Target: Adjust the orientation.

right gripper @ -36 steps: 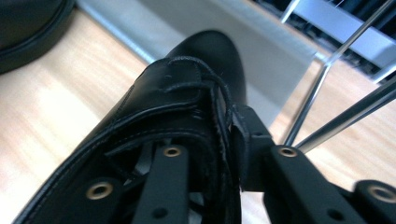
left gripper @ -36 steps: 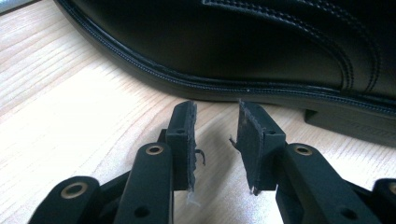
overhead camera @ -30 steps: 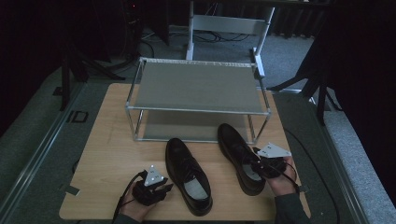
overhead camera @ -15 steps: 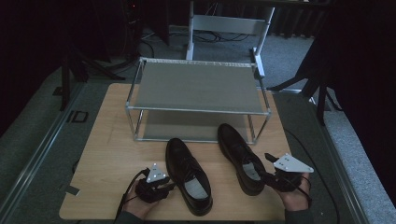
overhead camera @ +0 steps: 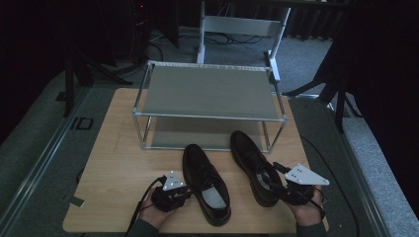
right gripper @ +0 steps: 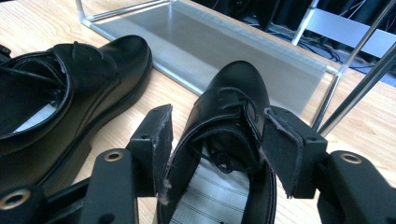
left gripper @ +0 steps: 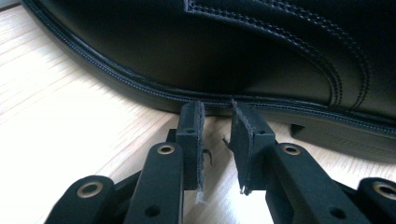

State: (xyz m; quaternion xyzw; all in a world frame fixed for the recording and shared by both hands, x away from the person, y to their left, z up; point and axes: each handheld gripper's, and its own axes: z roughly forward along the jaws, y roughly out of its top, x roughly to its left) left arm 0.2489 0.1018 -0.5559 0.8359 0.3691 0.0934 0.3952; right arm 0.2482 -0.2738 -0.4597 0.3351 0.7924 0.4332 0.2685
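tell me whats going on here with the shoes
A person at a wooden table works two black shoes with a hand-held gripper in each hand, in front of a metal shoe rack. The right hand-held gripper straddles the back opening of the right shoe; whether its pads press on it is hard to tell. The left hand-held gripper has just been closing, with nothing between its jaws, tips close to the sole edge of the left shoe. Both shoes stand on the table, neither on the rack.
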